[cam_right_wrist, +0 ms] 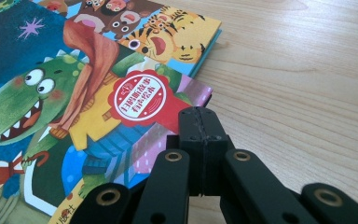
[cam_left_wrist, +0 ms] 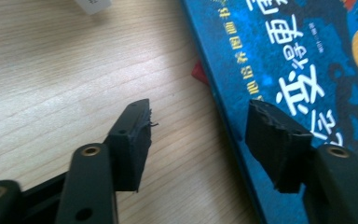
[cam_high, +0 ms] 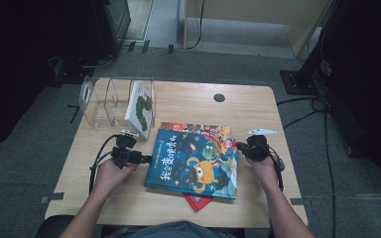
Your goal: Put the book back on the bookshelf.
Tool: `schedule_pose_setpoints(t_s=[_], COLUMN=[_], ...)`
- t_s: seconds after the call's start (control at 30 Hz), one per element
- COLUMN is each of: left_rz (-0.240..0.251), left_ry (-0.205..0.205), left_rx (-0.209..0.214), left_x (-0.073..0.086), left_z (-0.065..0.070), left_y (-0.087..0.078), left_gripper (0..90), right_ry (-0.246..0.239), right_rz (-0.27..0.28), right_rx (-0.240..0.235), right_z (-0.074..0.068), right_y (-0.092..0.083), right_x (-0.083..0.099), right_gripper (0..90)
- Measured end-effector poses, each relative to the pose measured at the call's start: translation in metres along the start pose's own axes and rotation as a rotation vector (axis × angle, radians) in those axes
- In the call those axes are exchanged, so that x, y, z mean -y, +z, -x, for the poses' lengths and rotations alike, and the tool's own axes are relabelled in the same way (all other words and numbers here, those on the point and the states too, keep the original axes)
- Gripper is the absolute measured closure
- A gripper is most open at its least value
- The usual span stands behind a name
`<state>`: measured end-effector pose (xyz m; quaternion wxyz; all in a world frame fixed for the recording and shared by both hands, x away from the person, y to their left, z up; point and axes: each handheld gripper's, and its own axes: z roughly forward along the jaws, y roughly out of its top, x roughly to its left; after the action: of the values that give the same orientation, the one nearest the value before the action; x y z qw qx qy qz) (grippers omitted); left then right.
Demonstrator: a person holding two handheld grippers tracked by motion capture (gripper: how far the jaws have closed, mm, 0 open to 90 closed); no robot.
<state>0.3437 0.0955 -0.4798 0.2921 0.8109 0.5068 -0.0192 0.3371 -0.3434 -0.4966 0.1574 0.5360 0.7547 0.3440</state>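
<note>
On table centre, blue book (cam_high: 194, 163) lies atop stack. My left gripper (cam_left_wrist: 200, 135) stands wide, straddling book's spine edge. Right gripper (cam_right_wrist: 204, 123) pinched closed, empty, pressing far edge. I lower one left pad under cover, squeeze, lift toward rack (cam_high: 99, 101).

Both grippers, left gripper (cam_high: 146, 159) and right gripper (cam_high: 239, 146), flank the blue book (cam_high: 194, 161) on the table (cam_high: 258, 198)
</note>
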Motion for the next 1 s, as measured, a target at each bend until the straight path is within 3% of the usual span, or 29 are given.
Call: schedule_pose_setpoints(t_s=[0.5, 0.7, 1.0], left_rz=[-0.032, -0.049, -0.055], left_ry=[0.003, 0.009, -0.013], left_rx=[0.031, 0.035, 0.063], left_x=[-0.011, -0.015, -0.020], left_z=[0.004, 0.004, 0.000], left_y=[0.011, 0.017, 0.023], left_gripper=[30.5, 21.7, 23.9], right_ry=[0.016, 0.021, 0.011], right_rz=[0.000, -0.011, -0.020], right_rx=[-0.030, -0.035, -0.041], right_z=[0.000, -0.002, -0.006], right_y=[-0.011, -0.016, -0.023], right_x=[0.007, 0.013, 0.020], right_gripper=[90.0, 90.0, 90.0])
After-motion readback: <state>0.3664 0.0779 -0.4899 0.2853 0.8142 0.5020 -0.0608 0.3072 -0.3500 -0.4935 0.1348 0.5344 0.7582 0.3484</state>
